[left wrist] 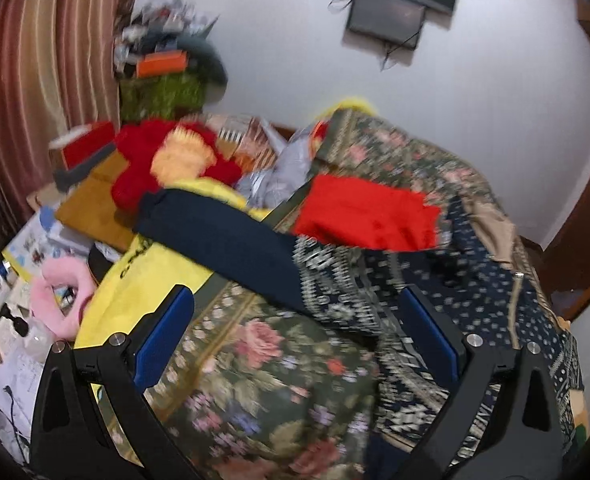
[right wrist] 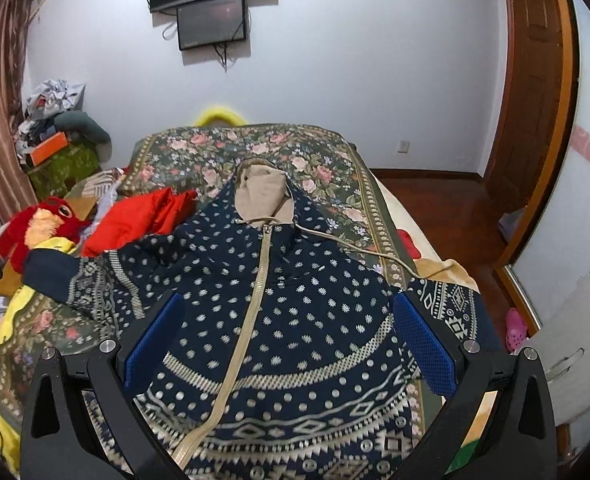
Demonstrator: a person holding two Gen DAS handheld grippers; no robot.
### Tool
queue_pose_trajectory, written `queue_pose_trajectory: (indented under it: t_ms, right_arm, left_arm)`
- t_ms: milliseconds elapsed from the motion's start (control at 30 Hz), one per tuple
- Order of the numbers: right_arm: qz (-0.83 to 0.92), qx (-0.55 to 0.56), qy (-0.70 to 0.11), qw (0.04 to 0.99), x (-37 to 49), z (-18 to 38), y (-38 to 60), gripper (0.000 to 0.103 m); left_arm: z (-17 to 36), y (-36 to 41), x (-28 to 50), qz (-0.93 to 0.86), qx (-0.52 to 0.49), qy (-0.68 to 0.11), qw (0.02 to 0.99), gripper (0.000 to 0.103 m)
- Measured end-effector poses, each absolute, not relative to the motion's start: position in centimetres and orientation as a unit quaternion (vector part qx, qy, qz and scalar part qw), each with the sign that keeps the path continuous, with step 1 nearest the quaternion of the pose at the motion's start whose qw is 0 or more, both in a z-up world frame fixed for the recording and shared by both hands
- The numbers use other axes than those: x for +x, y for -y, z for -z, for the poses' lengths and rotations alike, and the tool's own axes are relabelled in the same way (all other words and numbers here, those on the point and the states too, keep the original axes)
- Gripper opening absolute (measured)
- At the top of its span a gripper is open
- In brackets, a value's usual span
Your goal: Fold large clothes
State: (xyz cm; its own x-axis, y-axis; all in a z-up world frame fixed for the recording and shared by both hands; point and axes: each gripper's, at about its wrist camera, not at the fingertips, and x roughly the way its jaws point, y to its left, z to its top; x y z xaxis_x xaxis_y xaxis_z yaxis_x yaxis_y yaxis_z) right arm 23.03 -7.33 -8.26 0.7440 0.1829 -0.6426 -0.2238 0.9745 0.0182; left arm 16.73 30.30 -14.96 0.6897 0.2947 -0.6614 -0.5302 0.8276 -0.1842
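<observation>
A navy zip-up hoodie [right wrist: 295, 304] with white dots and patterned bands lies face up on the floral bed cover [right wrist: 223, 148], beige hood [right wrist: 261, 194] at the far end. Its left sleeve [right wrist: 67, 276] stretches out to the left. My right gripper [right wrist: 291, 332] is open above the hoodie's chest, holding nothing. My left gripper [left wrist: 299, 328] is open above the left sleeve [left wrist: 231, 240] and the floral cover [left wrist: 255, 364], holding nothing. The hoodie's body [left wrist: 475, 296] shows at the right of the left wrist view.
A red garment [right wrist: 135, 216] lies beside the hoodie's left shoulder. A red plush toy [right wrist: 43, 224], yellow cloth [left wrist: 143, 280] and piled clutter [left wrist: 167, 40] sit left of the bed. A wall screen [right wrist: 211, 4] hangs behind; a wooden door [right wrist: 535, 80] stands right.
</observation>
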Motion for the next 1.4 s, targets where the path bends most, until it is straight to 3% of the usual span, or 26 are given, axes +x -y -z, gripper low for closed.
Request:
queue_pose_trajectory:
  t_ms: [533,733,933,1100,1167,1233,1400]
  right_arm:
    - [-0.126,-0.060,-0.460,0.877,31.9,16.1,3.8,0.103]
    - [-0.138,-0.065,-0.480,0.864,33.2,17.3,2.6,0.103]
    - [-0.140,-0.075,-0.477,0.864,33.3,17.4,2.0,0.103]
    - [-0.135,-0.070,-0.477,0.866,33.2,17.0,2.7,0.103]
    - [-0.135,-0.061,-0.477,0.866,33.1,16.6,3.3,0.103]
    - [-0.136,-0.052,-0.478,0.866,32.9,16.1,4.0,0.103]
    - [-0.131,-0.053,-0.466,0.873,32.3,14.5,5.7,0.103]
  left_arm:
    - [24.3,-46.1,22.5,-0.215,-0.350,-0.403,0.818,0.103]
    - [26.9,-49.2,23.4,-0.187,-0.434,-0.392,0.789,0.099]
    - [26.9,-51.3,24.2,-0.228,-0.416,-0.378,0.795,0.073]
    - [26.7,-52.5,25.5,-0.259,-0.396,-0.387,0.792,0.040]
    - [25.9,-52.1,25.9,-0.266,-0.380,-0.389,0.796,0.019]
    - [24.4,-51.2,26.4,-0.277,-0.350,-0.394,0.803,0.007]
    - [19.3,-48.3,26.9,-0.260,-0.309,-0.369,0.837,0.005]
